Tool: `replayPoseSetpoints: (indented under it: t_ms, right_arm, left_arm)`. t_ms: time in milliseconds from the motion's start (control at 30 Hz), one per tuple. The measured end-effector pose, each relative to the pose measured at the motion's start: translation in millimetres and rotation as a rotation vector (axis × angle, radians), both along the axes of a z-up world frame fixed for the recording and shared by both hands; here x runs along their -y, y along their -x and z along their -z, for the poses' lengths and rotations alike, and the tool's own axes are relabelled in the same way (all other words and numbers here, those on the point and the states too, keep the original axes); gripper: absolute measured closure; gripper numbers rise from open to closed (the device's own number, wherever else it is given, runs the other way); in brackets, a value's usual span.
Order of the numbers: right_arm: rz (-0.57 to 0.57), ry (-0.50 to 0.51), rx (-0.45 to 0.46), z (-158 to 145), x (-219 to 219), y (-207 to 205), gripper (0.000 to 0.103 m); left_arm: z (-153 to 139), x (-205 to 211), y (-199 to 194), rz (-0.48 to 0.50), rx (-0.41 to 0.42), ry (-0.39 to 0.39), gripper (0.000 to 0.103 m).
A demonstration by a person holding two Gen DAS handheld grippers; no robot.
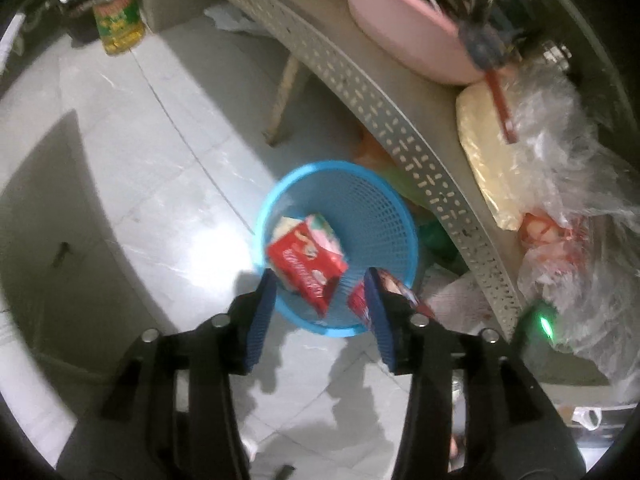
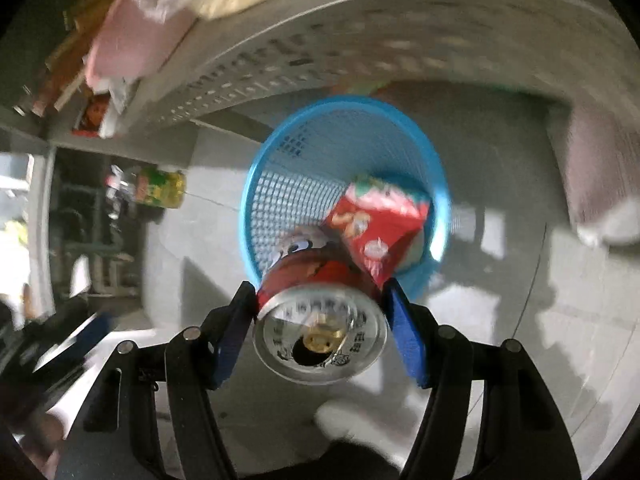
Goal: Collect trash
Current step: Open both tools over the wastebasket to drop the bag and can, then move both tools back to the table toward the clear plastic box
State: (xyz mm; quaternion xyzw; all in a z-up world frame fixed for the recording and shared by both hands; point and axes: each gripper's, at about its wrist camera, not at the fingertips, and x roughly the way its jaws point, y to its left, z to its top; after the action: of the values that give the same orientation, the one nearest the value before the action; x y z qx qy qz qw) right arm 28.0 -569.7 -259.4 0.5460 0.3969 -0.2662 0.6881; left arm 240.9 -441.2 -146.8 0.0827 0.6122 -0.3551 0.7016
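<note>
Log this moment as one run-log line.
left hand-held gripper: open, red packet in blue basket | right hand-held gripper: holding can above basket

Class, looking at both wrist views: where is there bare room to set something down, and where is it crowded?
Free: the pale tiled floor between the blue basket and the oil bottle. Some room remains inside the basket beside the red packet. Crowded: the perforated table, filled with a pink basin and plastic bags.

Home kitchen: oil bottle (image 1: 119, 20), tiled floor (image 1: 152, 152)
</note>
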Motion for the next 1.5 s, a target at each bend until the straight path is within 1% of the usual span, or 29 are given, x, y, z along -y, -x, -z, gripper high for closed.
replayPoseSetpoints:
  t_ms: [67,100,133,167,200,233,300,367,433,467,533,633,733,867,900,967,1067,1133,1200,1300,1400,1500]
  right_arm:
    - [-0.030,0.064,-0.039,6,2,-18,0.038]
    - [-0.040,0.119,-0.090,9,1,-26,0.037]
    - [-0.040,0.142,-0.124,10,1,-28,0.037]
    - [-0.036,0.148,-0.137,11,0,-28,0.037]
    - [-0.028,0.142,-0.129,11,-1,-25,0.037]
    - [-0.012,0.139,-0.111,9,-5,-17,0.037]
    - [-0.006,0.156,-0.111,2,-10,-8,0.037]
    - [-0.011,0.183,-0.107,-6,-18,5,0.037]
    - [-0.014,0.208,-0.104,-18,-28,18,0.037]
    - [-0.020,0.215,-0.103,-22,-33,23,0.037]
    - [-0.030,0.242,-0.093,-36,-45,34,0.037]
    - [-0.069,0.294,-0.085,-59,-64,44,0.037]
    - [-0.111,0.355,-0.077,-83,-83,48,0.030]
    - [-0.183,0.451,-0.090,-117,-109,44,0.023]
    - [-0.193,0.470,-0.090,-123,-115,44,0.022]
    - [-0.225,0.528,-0.096,-144,-131,39,0.016]
    - [-0.298,0.598,-0.060,-174,-157,32,0.010]
    - [-0.333,0.638,-0.043,-191,-173,28,0.007]
    - [-0.369,0.676,-0.038,-206,-189,22,0.006]
    - [-0.397,0.728,-0.078,-220,-206,14,0.006]
    - [-0.406,0.821,-0.105,-238,-225,9,0.006]
    - [-0.416,0.900,-0.095,-252,-242,5,0.006]
  left_arm:
    - [-19,-15,2,0.009,0.027,0.005,0.051]
    - [-28,-22,3,0.019,0.040,0.009,0.048]
    - [-39,-31,5,0.027,0.061,0.011,0.046]
    - [-53,-42,9,0.036,0.093,0.013,0.043]
    - [-60,-48,11,0.045,0.112,0.014,0.040]
    - [-74,-59,16,0.059,0.150,0.012,0.040]
    - [-90,-74,24,0.083,0.199,0.010,0.035]
    - [-106,-91,33,0.103,0.252,0.016,0.033]
    - [-119,-108,43,0.106,0.283,0.029,0.032]
    - [-125,-116,48,0.110,0.284,0.039,0.031]
    - [-130,-128,55,0.109,0.285,0.060,0.031]
    - [-142,-150,69,0.090,0.329,0.092,0.031]
    - [-152,-176,84,0.070,0.366,0.122,0.031]
    - [-156,-203,100,0.049,0.385,0.139,0.031]
    - [-157,-210,103,0.033,0.391,0.139,0.027]
    - [-160,-228,110,-0.009,0.415,0.149,0.019]
    - [-165,-253,121,-0.058,0.456,0.161,0.018]
    - [-170,-270,129,-0.078,0.474,0.174,0.015]
    - [-174,-285,134,-0.106,0.482,0.190,0.012]
    - [-180,-311,142,-0.162,0.477,0.239,0.009]
    - [-182,-336,149,-0.214,0.475,0.281,0.008]
    - [-180,-359,153,-0.262,0.467,0.292,0.008]
